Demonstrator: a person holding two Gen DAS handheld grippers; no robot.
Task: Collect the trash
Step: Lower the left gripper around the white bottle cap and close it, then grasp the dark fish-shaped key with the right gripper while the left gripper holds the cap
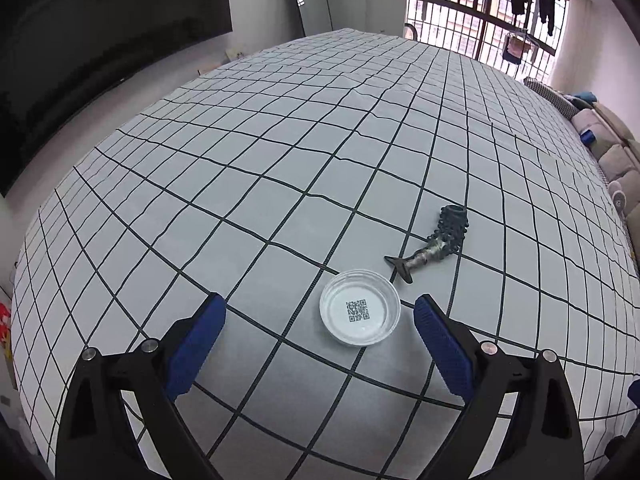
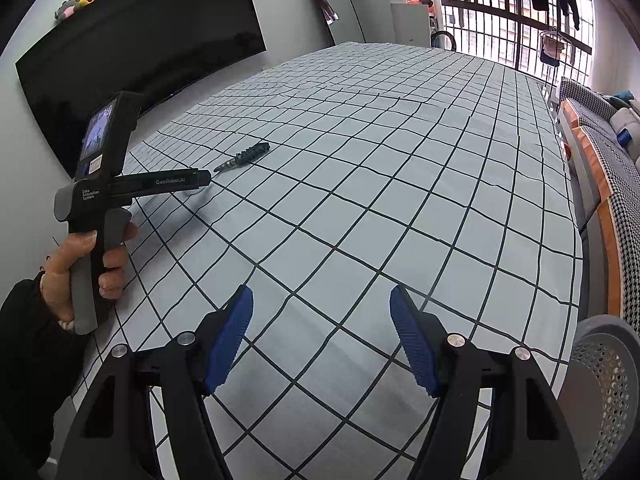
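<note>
A small clear round dish (image 1: pixel 359 306) with a QR code on its bottom lies on the checked cloth (image 1: pixel 280 160), just ahead of my left gripper (image 1: pixel 319 312), which is open and empty above the cloth. A dark fish-shaped scrap with a beaded body (image 1: pixel 433 243) lies just beyond the dish, to the right. It also shows in the right wrist view (image 2: pixel 243 156), far left. My right gripper (image 2: pixel 321 304) is open and empty over bare cloth. The left gripper's body (image 2: pixel 100 200) shows there, held in a hand.
A grey perforated bin (image 2: pixel 604 376) stands at the right table edge. A large dark screen (image 2: pixel 140 52) lines the left wall. A sofa with cushions (image 2: pixel 600 152) runs along the right. A barred window with hanging clothes (image 1: pixel 500 8) is at the back.
</note>
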